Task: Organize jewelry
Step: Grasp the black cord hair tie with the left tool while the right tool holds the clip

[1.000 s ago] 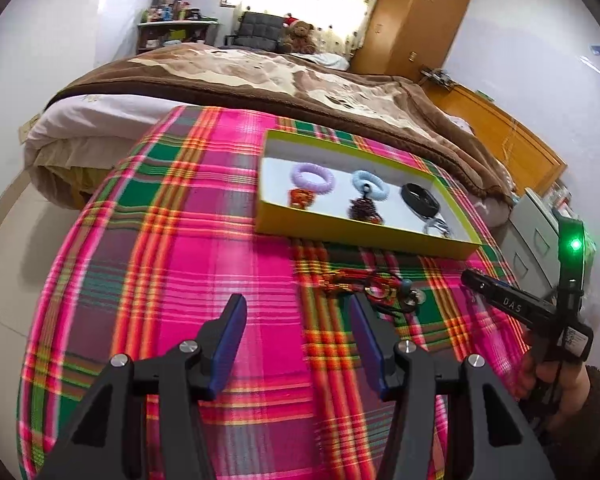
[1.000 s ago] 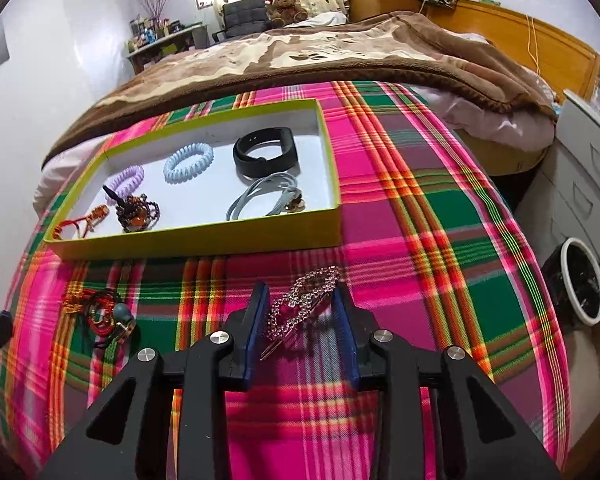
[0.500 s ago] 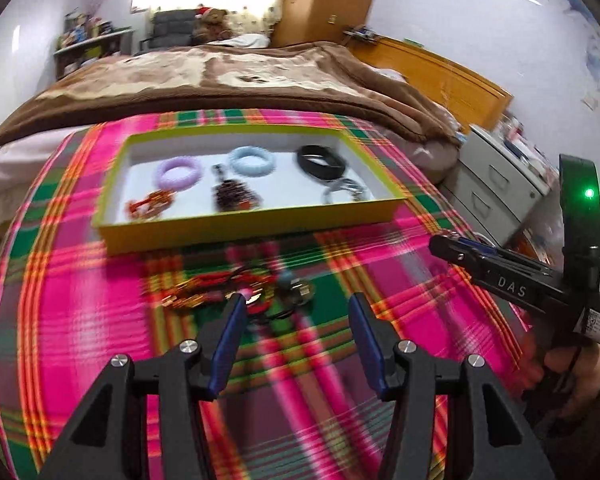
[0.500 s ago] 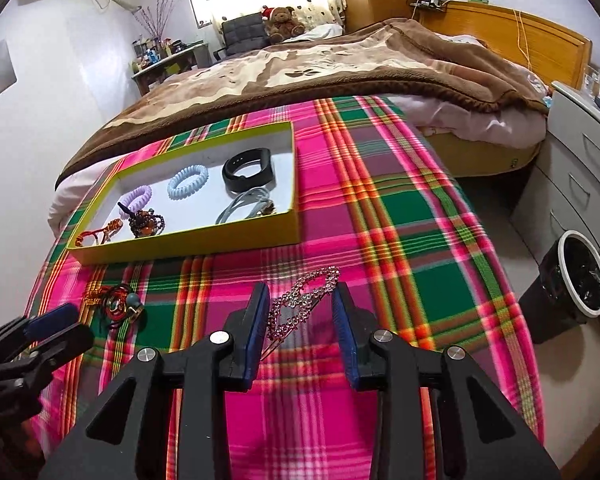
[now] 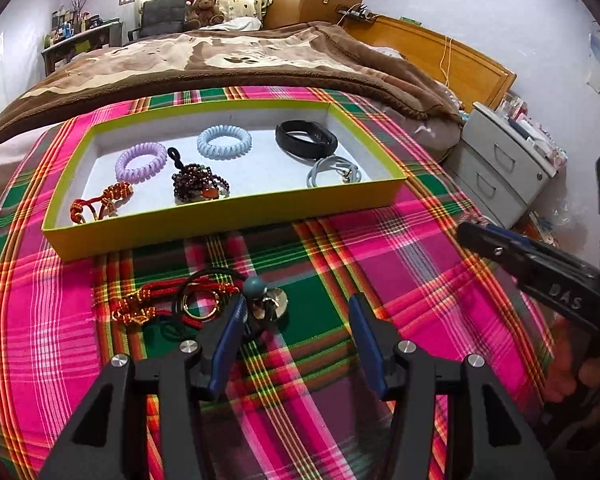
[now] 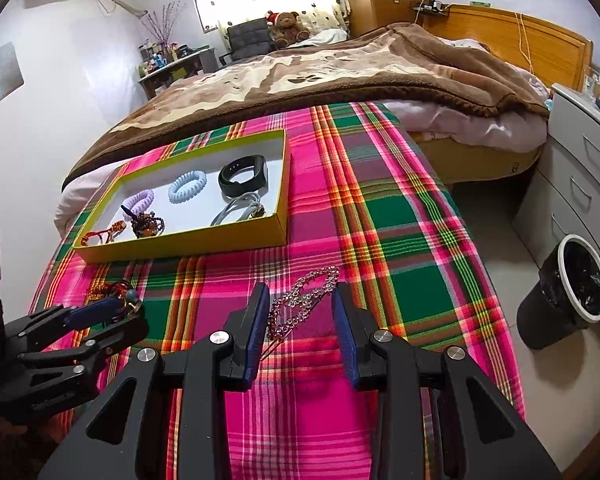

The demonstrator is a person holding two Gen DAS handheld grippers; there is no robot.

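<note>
Left gripper nearer, necklace beside fingers.

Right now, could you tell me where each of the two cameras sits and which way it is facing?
Left wrist view: sits on the left gripper, looking forward over the red cord bundle toward the yellow tray; its open fingers show, with the right gripper at the right edge.
Right wrist view: sits on the right gripper, facing the bed; its fingers flank the rhinestone hair clip, left gripper at lower left.
Shared: tray, cord bundle, plaid cloth, bed.
</note>
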